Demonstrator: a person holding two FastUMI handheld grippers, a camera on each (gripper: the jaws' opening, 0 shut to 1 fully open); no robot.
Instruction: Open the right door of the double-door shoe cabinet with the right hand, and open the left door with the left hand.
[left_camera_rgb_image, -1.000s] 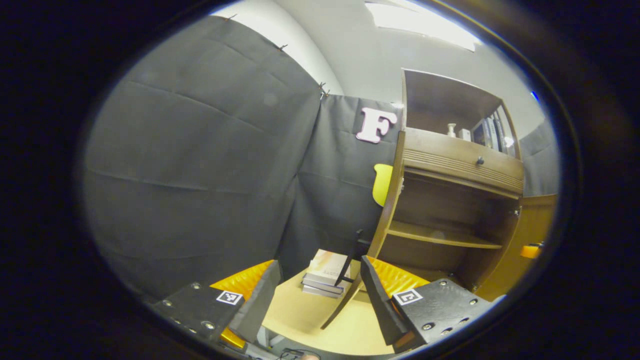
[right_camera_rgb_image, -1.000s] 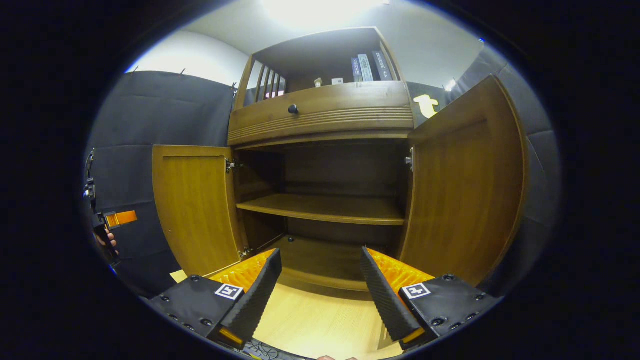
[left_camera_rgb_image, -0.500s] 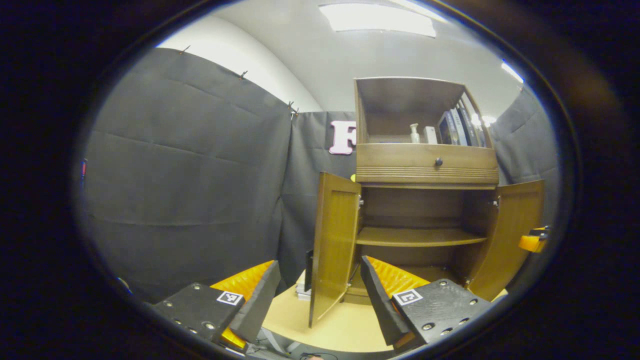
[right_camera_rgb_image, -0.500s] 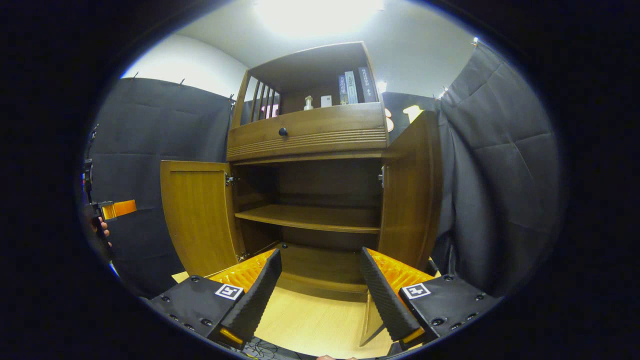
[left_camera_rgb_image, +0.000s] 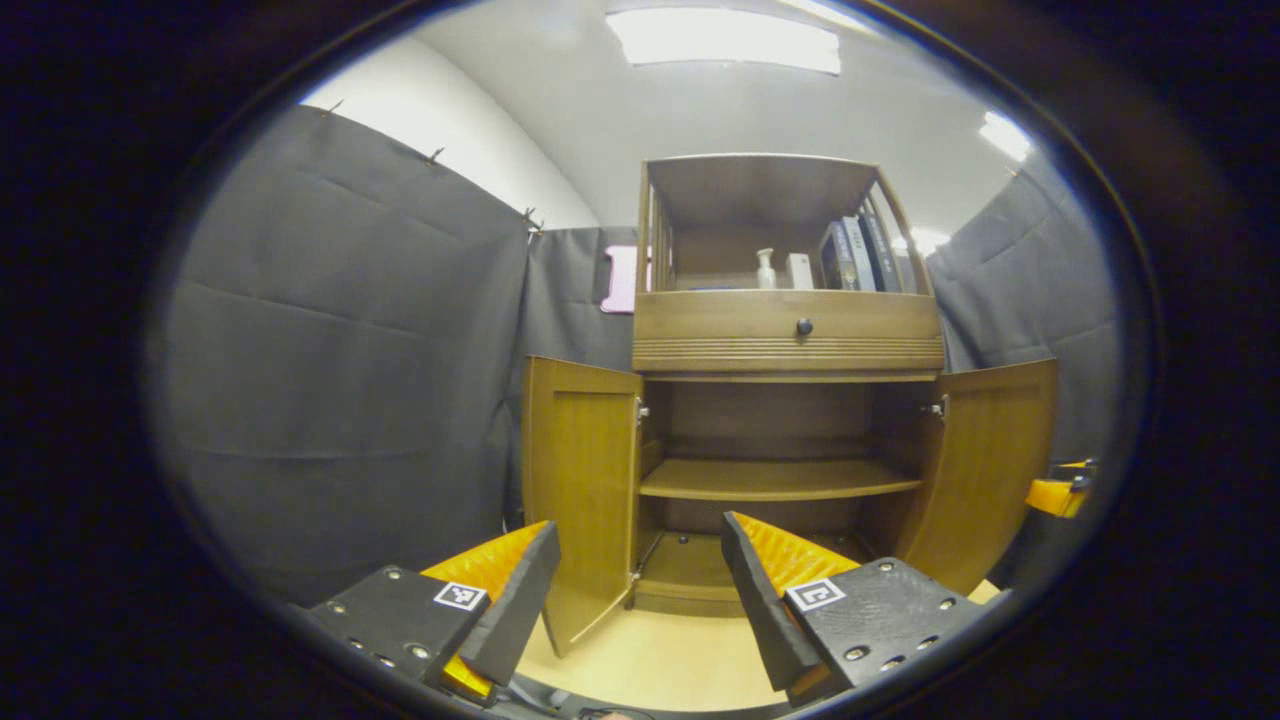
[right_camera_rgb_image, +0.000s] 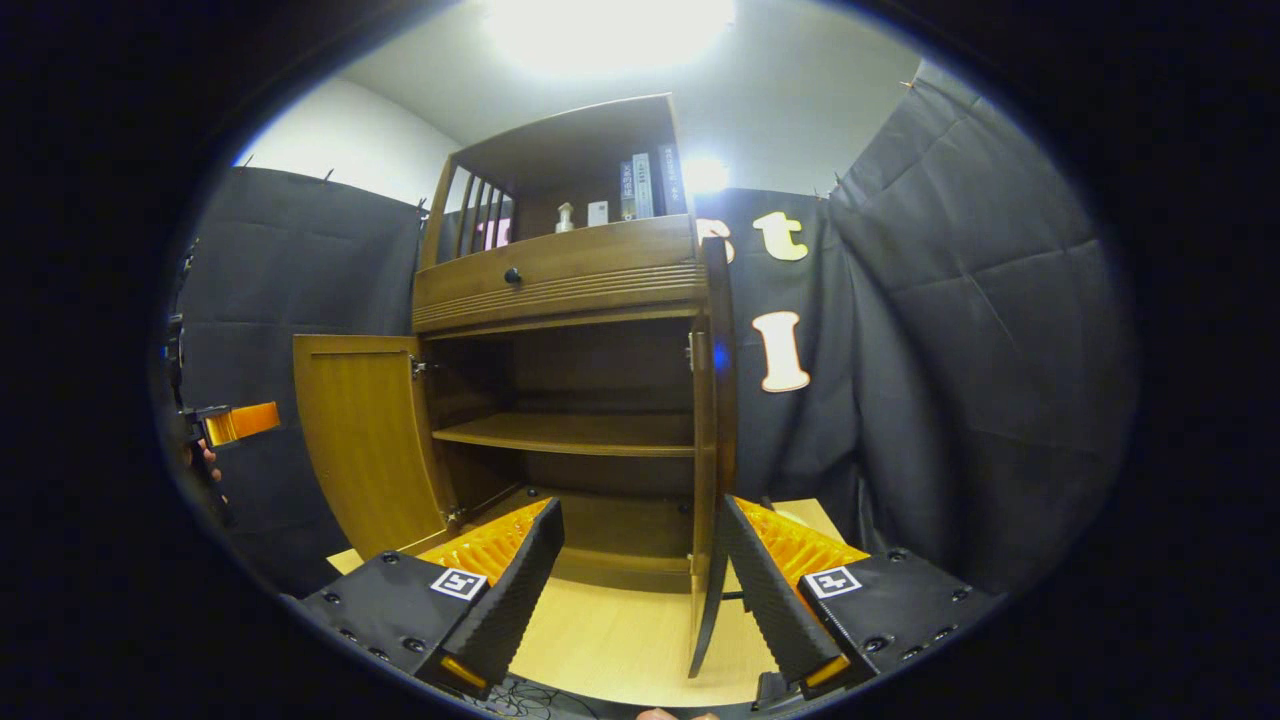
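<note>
Black cloth backs the shoe cabinet (left_camera_rgb_image: 790, 400), now seen squarely; left door (left_camera_rgb_image: 580, 480) and right door (left_camera_rgb_image: 990, 460) stand open, shelf (left_camera_rgb_image: 775, 480) bare. Left tool (left_camera_rgb_image: 640, 600) and right tool (right_camera_rgb_image: 640, 590) released.

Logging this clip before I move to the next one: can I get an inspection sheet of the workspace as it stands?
Surface: pale wooden floor, bare near the cabinet.
Job's things: shoe cabinet; left door and right door both swung open, inner shelf empty.
Clutter: books and a small bottle on the top shelf.
Grippers: left gripper open; right gripper open.
Cables: nothing clearly seen.
Surroundings: black cloth walls, ceiling light.
</note>
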